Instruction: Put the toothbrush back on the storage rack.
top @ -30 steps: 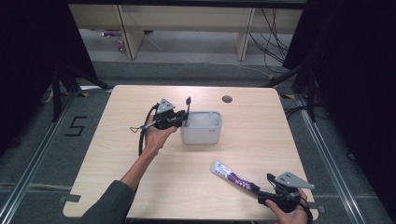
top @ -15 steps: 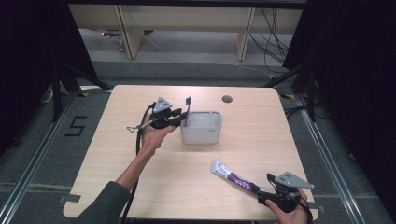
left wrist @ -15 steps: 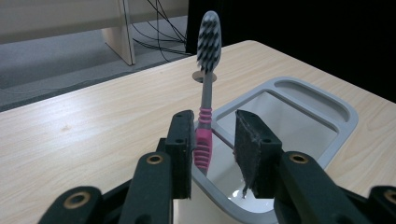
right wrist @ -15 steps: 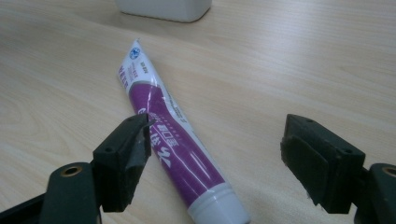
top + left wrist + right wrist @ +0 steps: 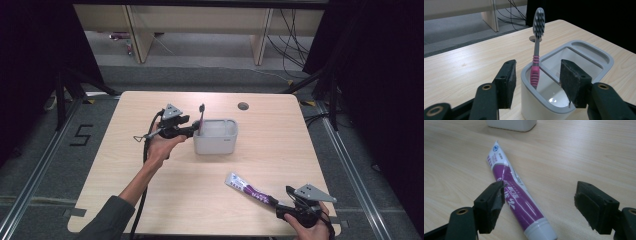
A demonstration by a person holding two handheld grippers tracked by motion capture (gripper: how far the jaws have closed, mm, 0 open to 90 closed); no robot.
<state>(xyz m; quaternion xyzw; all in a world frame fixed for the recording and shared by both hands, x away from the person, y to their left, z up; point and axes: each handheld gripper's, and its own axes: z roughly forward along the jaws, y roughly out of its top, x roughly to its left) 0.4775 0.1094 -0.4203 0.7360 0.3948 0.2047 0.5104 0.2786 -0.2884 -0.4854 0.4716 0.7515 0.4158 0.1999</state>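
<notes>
The left tongs (image 5: 536, 86) stand spread at the rim of a grey-and-white holder (image 5: 584, 53), gripping nothing. Between their pads, apart from both, a toothbrush (image 5: 535, 62) with a pink grip, grey neck and grey bristles stands upright in the holder's near compartment. The right tongs (image 5: 541, 205) are spread too, over a purple-and-white toothpaste tube (image 5: 516, 200) lying on the table (image 5: 586, 157), nearer the left pad.

The left arm (image 5: 131, 186) reaches forward from the bottom edge, sleeve at the elbow, its hand (image 5: 159, 149) wrapped around the left gripper (image 5: 194, 129), which points to the right with jaws apart. The right hand (image 5: 311, 231) sits at the table's near right corner, holding the right gripper (image 5: 276, 201) low, pointing left, jaws wide apart.
</notes>
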